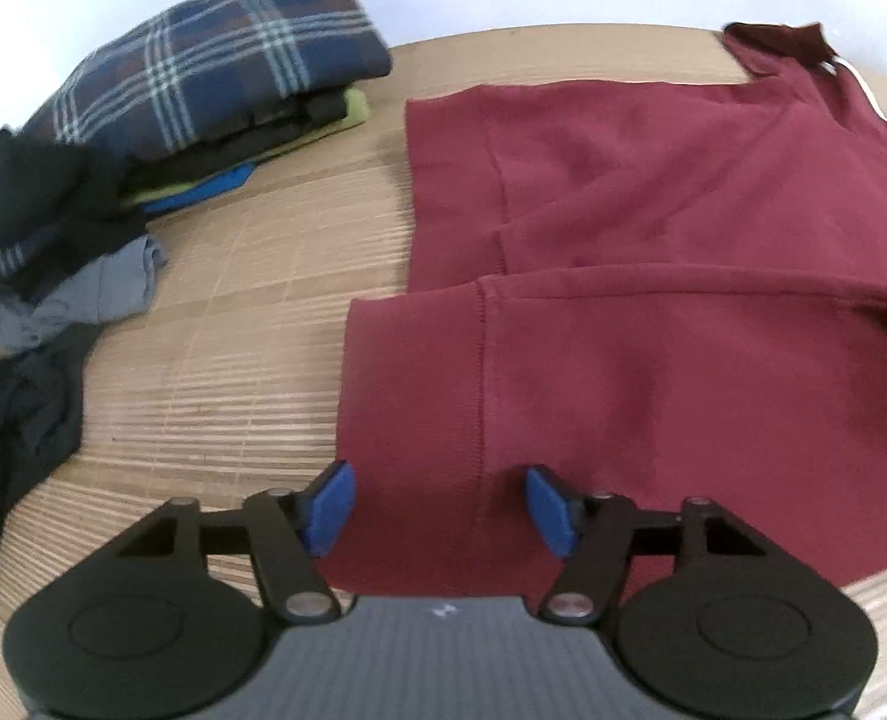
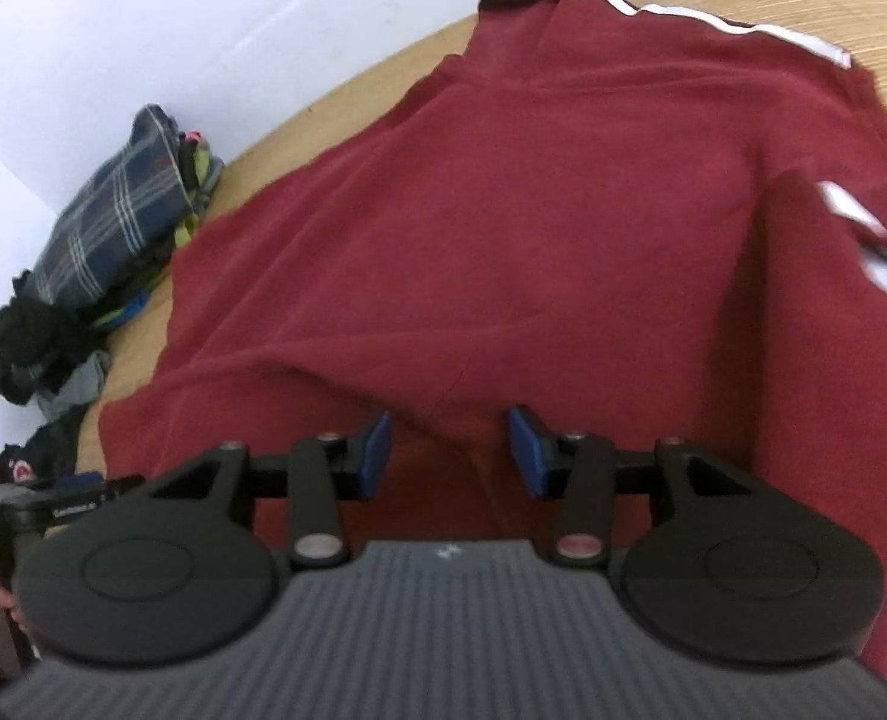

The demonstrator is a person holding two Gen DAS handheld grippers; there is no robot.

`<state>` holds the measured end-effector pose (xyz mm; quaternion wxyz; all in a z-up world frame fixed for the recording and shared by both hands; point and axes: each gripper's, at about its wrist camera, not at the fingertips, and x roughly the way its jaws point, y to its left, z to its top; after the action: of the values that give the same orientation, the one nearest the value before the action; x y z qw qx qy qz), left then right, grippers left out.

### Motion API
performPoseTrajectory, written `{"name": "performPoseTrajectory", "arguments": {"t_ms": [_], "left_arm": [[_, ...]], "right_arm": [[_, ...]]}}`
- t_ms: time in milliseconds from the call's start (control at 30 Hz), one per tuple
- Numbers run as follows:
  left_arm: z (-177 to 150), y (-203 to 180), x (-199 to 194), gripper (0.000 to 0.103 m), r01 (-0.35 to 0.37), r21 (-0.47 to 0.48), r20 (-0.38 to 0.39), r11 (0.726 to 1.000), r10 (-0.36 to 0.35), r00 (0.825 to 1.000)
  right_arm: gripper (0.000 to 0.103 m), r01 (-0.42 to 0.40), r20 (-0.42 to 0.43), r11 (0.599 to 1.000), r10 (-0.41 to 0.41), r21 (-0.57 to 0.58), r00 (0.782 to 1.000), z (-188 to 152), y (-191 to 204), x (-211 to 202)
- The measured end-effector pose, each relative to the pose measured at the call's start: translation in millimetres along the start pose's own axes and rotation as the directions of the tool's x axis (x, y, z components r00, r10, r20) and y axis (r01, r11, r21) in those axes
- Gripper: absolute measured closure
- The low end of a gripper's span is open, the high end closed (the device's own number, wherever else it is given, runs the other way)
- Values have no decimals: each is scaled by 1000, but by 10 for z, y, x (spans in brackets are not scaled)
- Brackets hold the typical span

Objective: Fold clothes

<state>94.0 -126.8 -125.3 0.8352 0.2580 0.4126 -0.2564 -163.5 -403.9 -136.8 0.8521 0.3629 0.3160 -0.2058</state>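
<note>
Slatted bamboo tabletop (image 1: pixel 215 372): folded plaid-topped clothes stack (image 1: pixel 215 78) done; maroon white-striped sweatshirt (image 1: pixel 653 192) part-folded, more folds left. Left gripper (image 1: pixel 440 504), right gripper (image 2: pixel 450 450): jaws wide, empty.

- A plain home-like room set up for laundry: a slatted, straw-coloured bamboo mat (image 1: pixel 251 324) is the work surface, against a bare white wall (image 2: pixel 143 30).
- A folded stack topped by a navy plaid flannel garment (image 1: pixel 203 78) sits near the wall.
- Loose dark and grey clothes (image 1: pixel 53 258) lie heaped beside it.
- A maroon sweatshirt with white stripes (image 2: pixel 533 228) lies spread flat.
</note>
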Motion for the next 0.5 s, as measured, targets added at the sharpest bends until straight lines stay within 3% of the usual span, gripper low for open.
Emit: {"name": "performPoseTrajectory", "arguments": {"t_ms": [100,167,233,367,500], "left_arm": [[7,-152,-203,38,60,46,44,997,-62,997],[19,-315,-303,38,125,84,75,989,-131,988],[18,-576,-402,38,207,150,88,967,-222,971],[-31,-1214,-570,37,335,332,82,882,-380,921],[-132,-1702,-665,36,422,465,37,778,-493,869]], "right_arm": [[50,39,85,999,-38,-15,996,-100,-133,-535],[36,125,125,992,-124,3,984,-252,-262,-892],[35,220,131,975,-223,37,966,-457,-431,-1178],[35,277,69,951,-288,140,955,-898,-647,-1514],[36,303,55,944,-312,127,948,-1250,-632,-1564]]}}
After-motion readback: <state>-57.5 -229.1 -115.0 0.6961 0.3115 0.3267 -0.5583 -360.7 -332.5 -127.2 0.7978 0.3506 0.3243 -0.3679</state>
